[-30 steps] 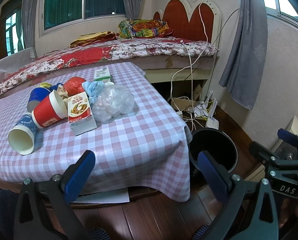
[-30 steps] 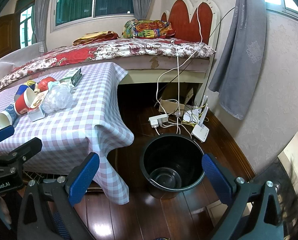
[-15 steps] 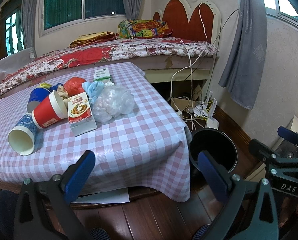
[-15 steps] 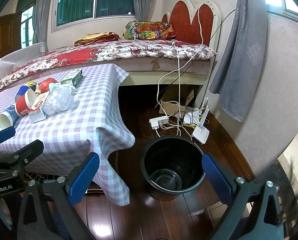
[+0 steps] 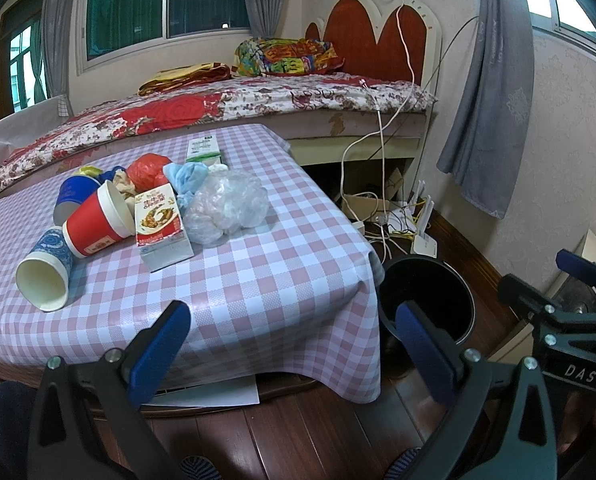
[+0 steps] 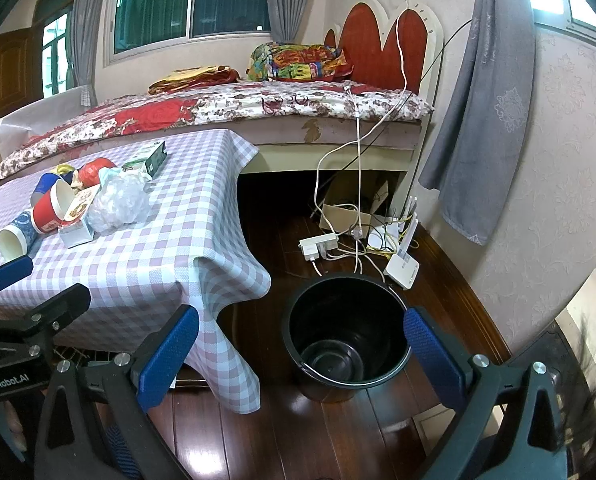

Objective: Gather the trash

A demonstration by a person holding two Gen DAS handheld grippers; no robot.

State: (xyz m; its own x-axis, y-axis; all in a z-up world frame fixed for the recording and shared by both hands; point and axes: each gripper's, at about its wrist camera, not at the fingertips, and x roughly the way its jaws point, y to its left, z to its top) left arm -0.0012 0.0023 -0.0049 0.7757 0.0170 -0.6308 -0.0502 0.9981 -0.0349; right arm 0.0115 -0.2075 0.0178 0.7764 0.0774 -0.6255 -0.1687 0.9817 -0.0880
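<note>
- Bedroom floor of dark wood, with a table under a pink checked cloth in front of a bed.
- On the table's far left part lies a heap of rubbish: a white cup on its side, a red cup, a blue cup, a printed carton, a crumpled clear bag, a red bag, blue wadding and a green carton farthest off.
- A black bin stands on the floor just right of the table's near right corner; it looks empty.
- The left gripper hangs before the table's near edge, jaws spread wide, holding nothing.
- The right gripper hangs over the floor with the bin between its wide-spread jaws, also holding nothing.
- The heap lies ahead and left of the left gripper, well apart from it; the right one is farther off, so the left seems the better placed to reach.
- The white cup is nearest, its open mouth facing the near edge and its long axis running away toward the far side.
- The cups are stiff paper, and the clear bag looks soft and likely to squash.
</note>
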